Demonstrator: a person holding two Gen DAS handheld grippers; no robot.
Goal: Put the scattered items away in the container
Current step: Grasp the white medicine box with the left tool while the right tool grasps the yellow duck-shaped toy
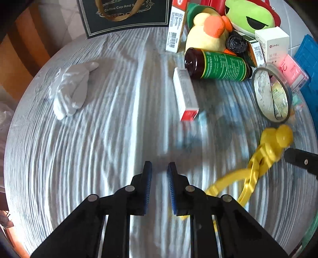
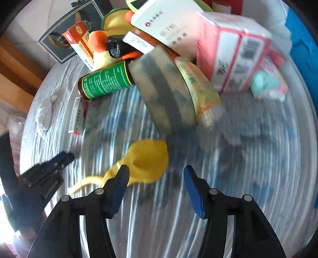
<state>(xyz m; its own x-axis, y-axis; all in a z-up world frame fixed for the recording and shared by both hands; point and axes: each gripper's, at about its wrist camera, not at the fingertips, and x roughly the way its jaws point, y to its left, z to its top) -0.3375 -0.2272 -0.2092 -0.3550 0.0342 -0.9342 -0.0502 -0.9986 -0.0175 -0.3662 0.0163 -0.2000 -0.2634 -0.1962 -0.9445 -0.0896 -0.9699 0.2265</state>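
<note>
A yellow plastic clamp toy (image 1: 266,152) lies on the striped table, right of my left gripper (image 1: 159,168), which is nearly closed and empty. In the right wrist view the yellow toy (image 2: 147,160) sits just ahead of my open, empty right gripper (image 2: 156,172), by its left finger. A brown bottle with a green label (image 1: 218,65) (image 2: 105,80), a red-and-white box (image 1: 184,93) (image 2: 77,115), a tape roll (image 1: 272,95) (image 2: 165,89) and a white glove (image 1: 69,89) (image 2: 44,113) lie scattered. A blue container (image 1: 310,65) stands at far right.
Plush toys (image 1: 210,31), white and pink boxes (image 1: 272,41) (image 2: 234,51) and a black roll (image 1: 236,41) crowd the far right. A dark gift bag (image 1: 127,15) stands at the back. The left gripper shows in the right wrist view (image 2: 59,158).
</note>
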